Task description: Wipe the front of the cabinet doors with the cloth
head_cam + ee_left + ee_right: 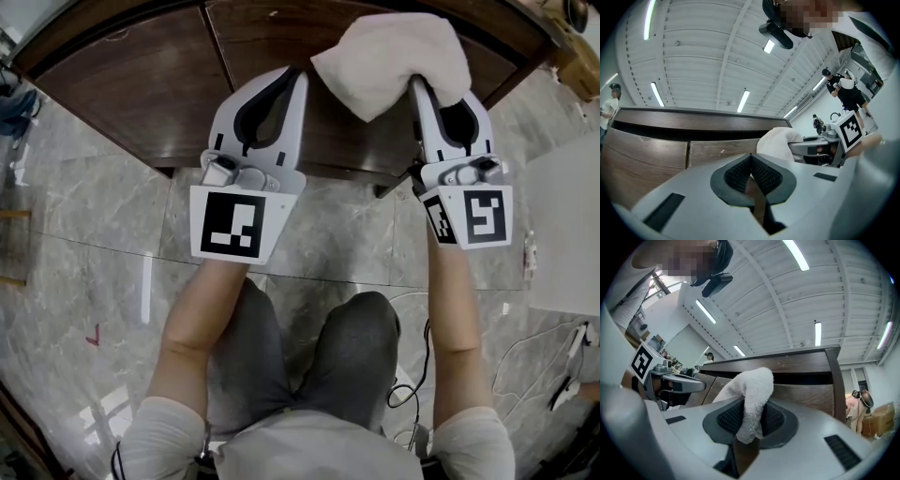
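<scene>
cloth | clamped in right hand-held gripper | at cabinet doors

Cabinet doors wall off 10 to 2 o'clock. Cloth bulges at 1, before the wood. Bare door face free at 11. Open floor 8 to 9; cables at 4.
</scene>
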